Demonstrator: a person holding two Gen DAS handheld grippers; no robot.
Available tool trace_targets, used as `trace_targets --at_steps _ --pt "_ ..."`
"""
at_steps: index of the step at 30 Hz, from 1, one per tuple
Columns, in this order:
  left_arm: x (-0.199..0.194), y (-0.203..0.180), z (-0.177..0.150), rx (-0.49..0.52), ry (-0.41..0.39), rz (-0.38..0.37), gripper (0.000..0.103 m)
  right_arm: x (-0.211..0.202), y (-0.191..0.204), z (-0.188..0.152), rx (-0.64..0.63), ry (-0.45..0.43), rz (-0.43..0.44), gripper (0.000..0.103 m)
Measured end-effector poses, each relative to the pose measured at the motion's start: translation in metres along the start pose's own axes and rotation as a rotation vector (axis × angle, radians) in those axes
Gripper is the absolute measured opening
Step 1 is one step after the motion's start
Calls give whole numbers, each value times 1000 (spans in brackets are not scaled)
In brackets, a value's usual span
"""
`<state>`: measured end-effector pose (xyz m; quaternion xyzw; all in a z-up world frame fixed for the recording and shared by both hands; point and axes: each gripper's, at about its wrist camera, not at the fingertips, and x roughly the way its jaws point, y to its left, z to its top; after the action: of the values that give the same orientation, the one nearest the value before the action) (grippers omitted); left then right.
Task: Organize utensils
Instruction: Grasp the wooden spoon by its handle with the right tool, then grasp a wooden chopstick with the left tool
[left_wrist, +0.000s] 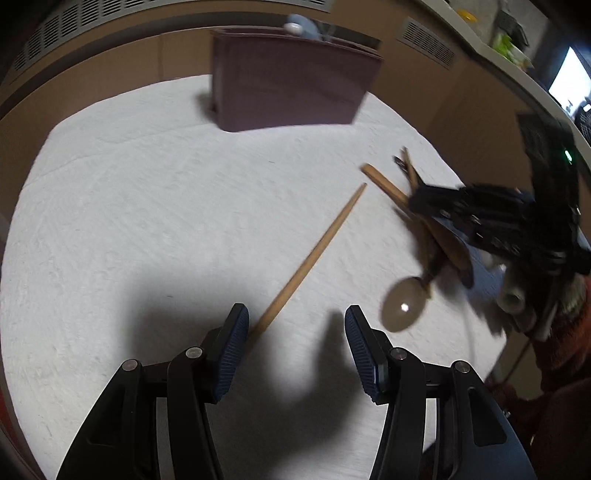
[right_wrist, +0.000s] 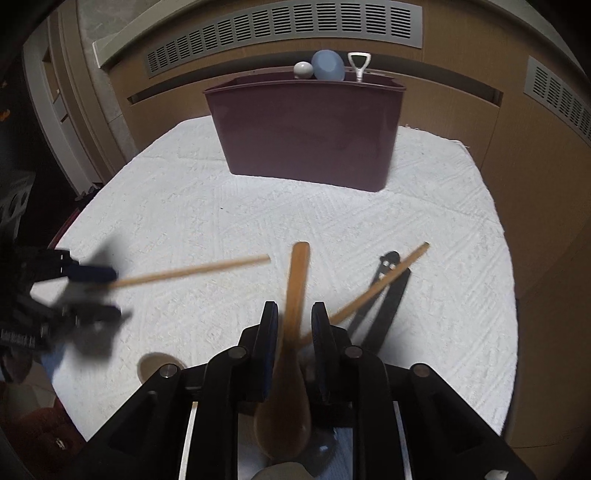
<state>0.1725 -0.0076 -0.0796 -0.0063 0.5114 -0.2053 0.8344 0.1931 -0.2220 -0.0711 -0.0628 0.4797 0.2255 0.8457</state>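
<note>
The right gripper (right_wrist: 293, 325) stands narrowly open around the wooden spoon (right_wrist: 291, 350), pads not pressing it. The left gripper (left_wrist: 295, 328) is wide open over a chopstick (left_wrist: 314, 254). Farther on the white cloth (right_wrist: 184, 206) stands the maroon bin (right_wrist: 306, 129).

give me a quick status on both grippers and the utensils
Left gripper open beside a loose chopstick. Right gripper astride the wooden spoon, grip unclear. Maroon bin beyond, path clear.

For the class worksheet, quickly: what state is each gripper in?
Left gripper: open, a chopstick by one finger.
Right gripper: open around the wooden spoon.
</note>
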Motion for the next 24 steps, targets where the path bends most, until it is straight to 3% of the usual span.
trace_targets --at_steps 6,8,13,18,24 --pt "14 -17 17 58 -4 58 54 20 9 5 -22 29 -10 19" --pt "20 -20 25 77 -4 80 54 17 12 2 -50 13 -35 11" --pt "34 -25 40 129 -4 142 54 -3 -3 -8 -9 -8 -34 9" --pt "41 -19 54 103 -25 171 54 -22 -23 -16 53 -38 -39 9" --pt "44 -5 63 64 -71 263 56 -19 -32 -25 78 -24 -44 10"
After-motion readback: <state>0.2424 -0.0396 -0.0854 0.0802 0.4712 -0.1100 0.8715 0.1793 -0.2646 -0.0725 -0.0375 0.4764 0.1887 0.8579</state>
